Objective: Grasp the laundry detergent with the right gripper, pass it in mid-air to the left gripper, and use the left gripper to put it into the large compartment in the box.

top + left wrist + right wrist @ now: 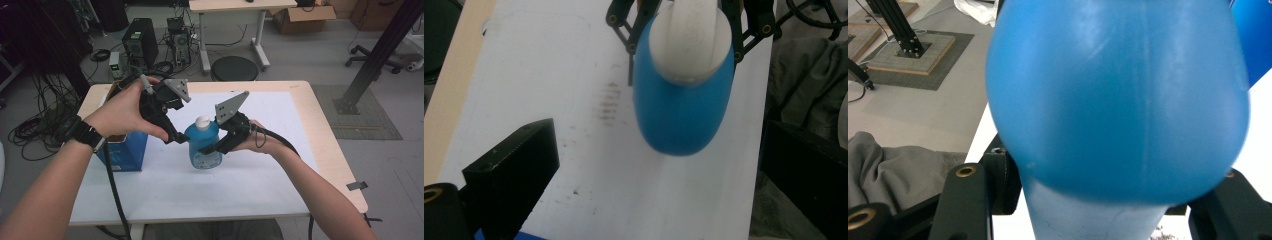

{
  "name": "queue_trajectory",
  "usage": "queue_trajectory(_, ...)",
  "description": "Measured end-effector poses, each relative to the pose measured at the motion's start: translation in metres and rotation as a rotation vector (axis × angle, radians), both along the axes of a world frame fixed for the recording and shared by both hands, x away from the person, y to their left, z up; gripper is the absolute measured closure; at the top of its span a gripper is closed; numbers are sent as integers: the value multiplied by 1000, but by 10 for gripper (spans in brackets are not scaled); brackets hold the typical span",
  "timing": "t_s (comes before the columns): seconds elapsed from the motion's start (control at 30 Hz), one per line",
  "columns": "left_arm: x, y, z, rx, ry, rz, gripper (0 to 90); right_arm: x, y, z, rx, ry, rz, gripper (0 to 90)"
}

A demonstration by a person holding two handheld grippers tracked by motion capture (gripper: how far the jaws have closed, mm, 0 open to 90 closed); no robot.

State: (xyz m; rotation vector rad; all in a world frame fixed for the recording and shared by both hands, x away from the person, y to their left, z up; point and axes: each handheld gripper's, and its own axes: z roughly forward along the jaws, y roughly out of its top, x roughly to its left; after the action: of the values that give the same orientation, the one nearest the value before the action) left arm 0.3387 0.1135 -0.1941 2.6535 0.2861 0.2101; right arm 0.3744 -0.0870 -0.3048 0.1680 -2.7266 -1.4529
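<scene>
A blue bottle (pixel 203 145) with a white cap (pixel 203 122) is stood upright mid-worktop (pixel 260 170), seemingly gripped low on its body by the right gripper (pixel 212 148).

A rectangular table with a pale wooden top and rounded corners (pixel 320 120) stands on a grey floor, and a large white sheet (pixel 200 185) covers most of its surface, leaving a wooden margin along the far and right edges. On the sheet, near the middle, stands an upright blue plastic bottle with a white cap (pixel 204 145), and at the table's left side, well apart from the bottle, sits a blue cardboard box (pixel 125 152) with its top open. In the left gripper view the white sheet (pixel 589 165) shows faint brownish smudges just beside the bottle (pixel 681 107).
</scene>
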Motion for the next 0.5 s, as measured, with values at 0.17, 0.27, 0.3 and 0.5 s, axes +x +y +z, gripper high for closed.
queue_trajectory(0.17, 0, -12, -4, 27, 21, -12, 35, -2, 3, 2, 3, 0, 0, 424)
queue_trajectory(0.27, 1, -20, -6, 40, 27, -22, 36, -3, 4, 3, -1, -8, 4, 424)
queue_trajectory(0.3, 1, -22, -7, 43, 30, -25, 36, -3, 5, 3, -1, -7, 5, 424)
queue_trajectory(0.5, 3, -34, -12, 59, 46, -43, 41, -4, 6, 3, -1, -6, 11, 424)
